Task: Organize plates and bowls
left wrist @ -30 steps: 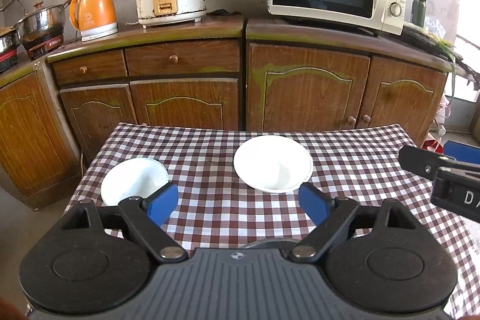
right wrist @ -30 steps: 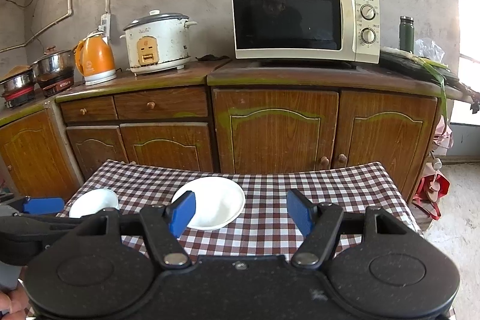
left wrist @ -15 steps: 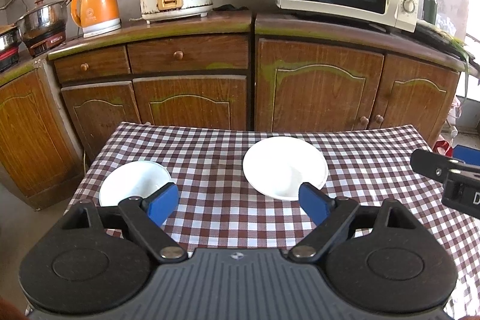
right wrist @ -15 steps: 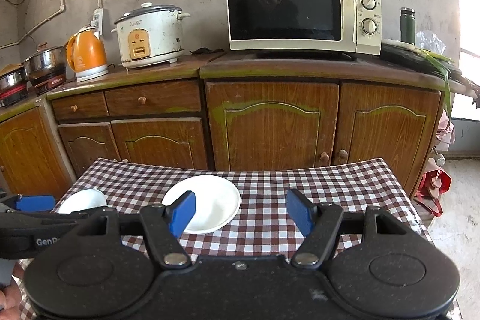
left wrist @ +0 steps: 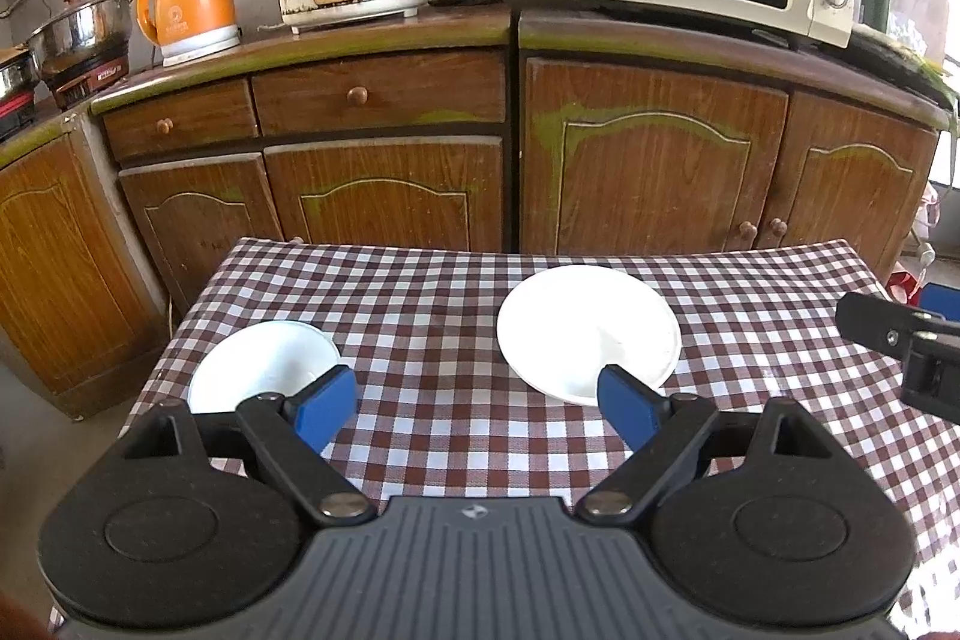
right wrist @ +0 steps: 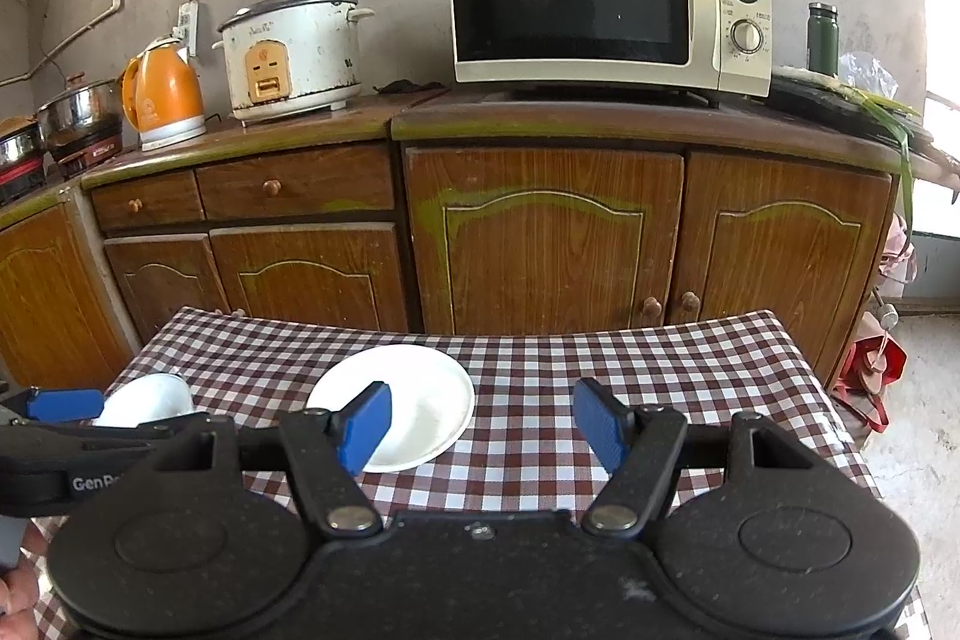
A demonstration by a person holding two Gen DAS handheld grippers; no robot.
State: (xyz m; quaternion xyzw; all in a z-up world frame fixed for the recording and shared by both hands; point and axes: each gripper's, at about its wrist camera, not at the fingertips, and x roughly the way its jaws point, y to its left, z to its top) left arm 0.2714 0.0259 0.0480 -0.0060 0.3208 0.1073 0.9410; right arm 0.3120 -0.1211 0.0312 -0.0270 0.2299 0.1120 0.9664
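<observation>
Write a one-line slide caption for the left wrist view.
Open left gripper hovers over checked tablecloth, white bowl left, white plate right, nothing held.

Both grippers advanced, dipped toward plate (left wrist: pixel 588 331) and bowl (left wrist: pixel 264 364).

Right claw (right wrist: pixel 480 421): jaws stand wide apart, blue pads facing each other, nothing between them, held above the near part of the desk (right wrist: pixel 600 370), which is covered in a brown-and-white check cloth. White plate (right wrist: pixel 414 400): flat on the cloth, ahead and to the left, partly hidden behind the left pad. White bowl (right wrist: pixel 150 397): further left, apart from the plate, upright. Left claw (right wrist: pixel 60 406): enters at the far left edge, one blue pad visible just beside the bowl; contact cannot be determined. Beyond the desk, wooden cabinets (right wrist: pixel 540 244) carry a microwave (right wrist: pixel 606 4), rice cooker (right wrist: pixel 294 52) and orange kettle (right wrist: pixel 162 97).
</observation>
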